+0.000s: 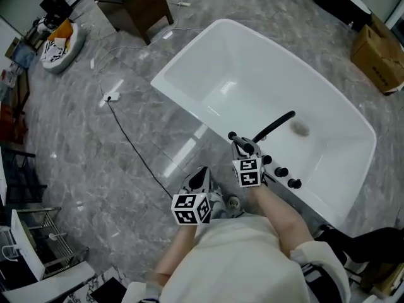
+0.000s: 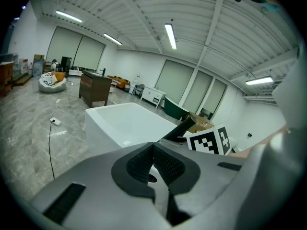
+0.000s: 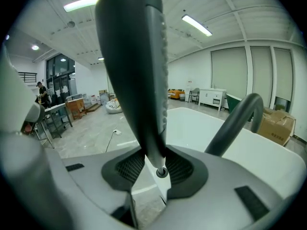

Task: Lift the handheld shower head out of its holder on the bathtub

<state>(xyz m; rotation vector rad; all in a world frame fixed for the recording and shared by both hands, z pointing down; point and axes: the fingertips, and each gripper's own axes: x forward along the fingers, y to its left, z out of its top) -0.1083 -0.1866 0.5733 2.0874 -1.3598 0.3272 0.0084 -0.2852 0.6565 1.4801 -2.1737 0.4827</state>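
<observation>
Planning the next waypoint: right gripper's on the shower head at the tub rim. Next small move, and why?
Probably raise the right gripper straight up: its jaws clamp the shower head and the curved black spout stands close beside, so sideways travel risks a bump. The left gripper is shut and empty.

A grey, marble-patterned floor [image 1: 95, 169] fills the room. 1 white freestanding bathtub [image 1: 240, 68] stands on it, set at an angle. Beyond the tub's far end stands a dark wooden cabinet [image 1: 136, 5]; to its left lies a white cushion [image 1: 60, 46] holding loose items. A black cable [image 1: 132, 147] runs across the tiles from a white socket block [image 1: 110, 96]. A cardboard box [image 1: 379, 55] sits far right.
</observation>
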